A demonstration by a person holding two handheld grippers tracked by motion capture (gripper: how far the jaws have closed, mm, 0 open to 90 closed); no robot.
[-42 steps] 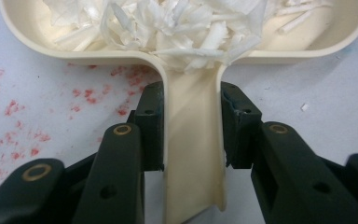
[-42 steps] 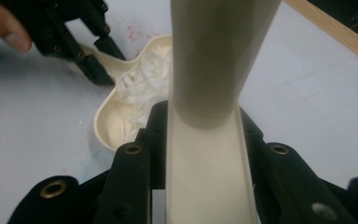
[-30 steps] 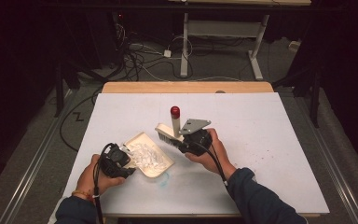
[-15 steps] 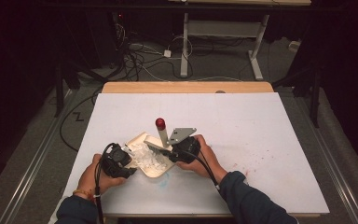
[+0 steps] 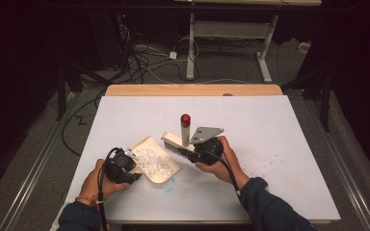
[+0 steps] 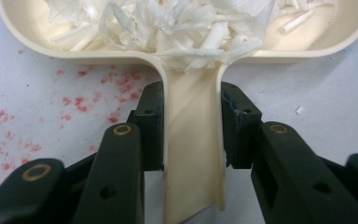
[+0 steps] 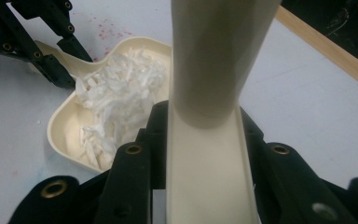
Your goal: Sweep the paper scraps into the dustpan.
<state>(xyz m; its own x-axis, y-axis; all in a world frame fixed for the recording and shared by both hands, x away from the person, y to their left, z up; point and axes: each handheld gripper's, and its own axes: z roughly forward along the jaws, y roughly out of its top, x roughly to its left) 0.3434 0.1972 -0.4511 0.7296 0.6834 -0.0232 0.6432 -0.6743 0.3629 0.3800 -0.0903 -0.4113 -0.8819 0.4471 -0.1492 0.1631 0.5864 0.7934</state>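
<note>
While the left claw (image 6: 191,135) clamps the dustpan (image 5: 156,163) handle near the desk's (image 5: 289,144) front edge, shreds (image 5: 151,161) heaped inside, the right claw (image 7: 205,154) clamps the brush (image 5: 178,143) just beside its mouth: sweeping step, next likely another stroke toward the pan.

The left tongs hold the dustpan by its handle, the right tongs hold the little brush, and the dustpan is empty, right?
Not quite. The dustpan is not empty: it is full of white paper shreds, as the left gripper view shows. The rest is right: the left tongs hold the dustpan by its handle, and the right tongs hold the brush.
</note>
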